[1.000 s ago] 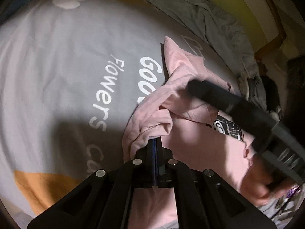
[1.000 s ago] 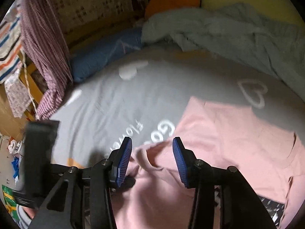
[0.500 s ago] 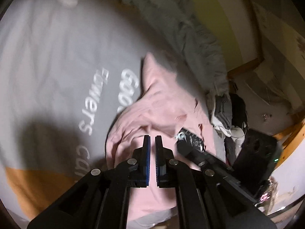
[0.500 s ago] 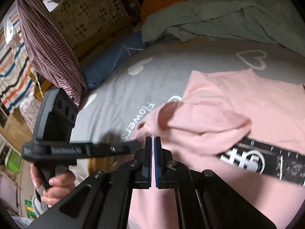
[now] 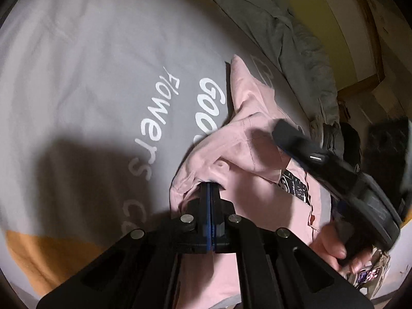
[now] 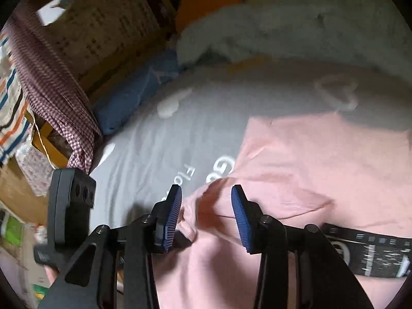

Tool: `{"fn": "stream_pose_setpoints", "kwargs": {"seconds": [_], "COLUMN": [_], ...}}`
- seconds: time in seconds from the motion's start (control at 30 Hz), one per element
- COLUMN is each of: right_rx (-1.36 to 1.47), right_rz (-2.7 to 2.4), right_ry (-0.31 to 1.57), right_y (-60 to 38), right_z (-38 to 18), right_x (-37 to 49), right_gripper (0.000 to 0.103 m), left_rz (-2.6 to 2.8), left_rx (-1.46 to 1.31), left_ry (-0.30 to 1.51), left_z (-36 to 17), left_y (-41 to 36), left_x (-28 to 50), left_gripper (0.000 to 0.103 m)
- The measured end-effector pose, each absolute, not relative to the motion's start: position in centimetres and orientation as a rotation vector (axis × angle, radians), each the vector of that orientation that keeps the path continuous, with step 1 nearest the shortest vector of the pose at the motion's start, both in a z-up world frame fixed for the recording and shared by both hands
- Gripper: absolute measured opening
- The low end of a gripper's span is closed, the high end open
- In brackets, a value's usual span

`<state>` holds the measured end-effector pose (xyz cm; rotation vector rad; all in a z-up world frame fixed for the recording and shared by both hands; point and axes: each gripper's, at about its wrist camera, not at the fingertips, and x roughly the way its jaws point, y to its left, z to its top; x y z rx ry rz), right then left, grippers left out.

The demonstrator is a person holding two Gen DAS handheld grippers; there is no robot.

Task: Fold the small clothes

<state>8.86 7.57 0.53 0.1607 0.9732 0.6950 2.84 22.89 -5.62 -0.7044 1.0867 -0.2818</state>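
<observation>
Left wrist view: the left gripper (image 5: 209, 188) is clamped together on a bunched fold of the pink shirt (image 5: 260, 139), which spreads from the tips toward 1 o'clock over the grey bedsheet (image 5: 90, 82). Half a second ago these jaws stood slightly apart with no cloth between them. The right gripper (image 5: 288, 134) lies at 3 o'clock over the shirt.

Right wrist view: the right gripper's jaws stand apart, having just been opening; the shirt's folded edge lies between them, untouched by the pads (image 6: 173, 211). Half a second ago they were together.
</observation>
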Motion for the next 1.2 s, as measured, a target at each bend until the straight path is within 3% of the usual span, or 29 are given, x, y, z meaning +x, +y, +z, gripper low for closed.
{"fn": "stream_pose_setpoints", "kwargs": {"seconds": [0.1, 0.13, 0.17, 0.3, 0.47, 0.67, 0.77, 0.8, 0.83, 0.87, 1.03, 1.07, 1.1, 1.2], "right_rx": [0.145, 0.147, 0.168, 0.168, 0.159, 0.225, 0.273, 0.281, 0.282, 0.274, 0.248, 0.241, 0.237, 0.200], "right_rz": [0.710, 0.730, 0.750, 0.787, 0.784, 0.740, 0.729, 0.732, 0.739, 0.744, 0.761, 0.760, 0.756, 0.717], "right_ry": [0.995, 0.993, 0.971, 0.872, 0.880, 0.957, 0.979, 0.980, 0.981, 0.979, 0.948, 0.941, 0.932, 0.866], "right_y": [8.5, 8.7, 8.5, 6.9, 5.8, 4.9, 4.0, 3.6, 3.3, 3.0, 0.8, 0.4, 0.1, -0.6], "right_z": [-1.1, -1.3, -1.3, -0.2, -0.9, -4.4, -5.4, -5.5, -5.5, -5.4, -3.6, -3.1, -2.6, -0.4], "right_x": [9.4, 9.1, 8.7, 5.4, 1.5, -0.2, -0.6, -0.8, -1.0, -1.2, -1.6, -1.5, -1.4, -0.1], "right_gripper": [0.027, 0.005, 0.002, 0.002, 0.002, 0.002, 0.002, 0.002, 0.002, 0.002, 0.003, 0.003, 0.003, 0.003], "left_rz": [-0.270, -0.267, -0.261, -0.260, -0.258, -0.294, -0.220, -0.214, -0.224, -0.235, -0.236, -0.236, -0.234, -0.205], "left_rx": [-0.695, -0.686, -0.677, -0.693, -0.710, -0.635, -0.517, -0.508, -0.521, -0.540, -0.515, -0.498, -0.486, -0.519], "left_ry": [1.086, 1.081, 1.069, 0.984, 0.805, 0.927, 0.970, 0.979, 0.990, 1.004, 1.029, 1.031, 1.036, 1.019], "left_z": [-5.4, -5.2, -4.9, -3.2, -0.3, -2.1, -2.6, -2.8, -3.2, -3.6, -3.9, -3.7, -3.7, -3.4], "left_y": [22.8, 22.8, 22.8, 23.9, 26.4, 23.3, 21.6, 21.2, 21.0, 21.0, 20.4, 20.2, 20.0, 21.0], "left_x": [2.7, 2.7, 2.6, 1.5, -0.2, 2.0, 2.4, 2.6, 2.7, 2.9, 2.9, 2.9, 3.0, 2.5], "left_gripper": [0.002, 0.002, 0.002, 0.002, 0.013, 0.014, 0.031, 0.044, 0.050, 0.051, 0.047, 0.039, 0.019, 0.015]}}
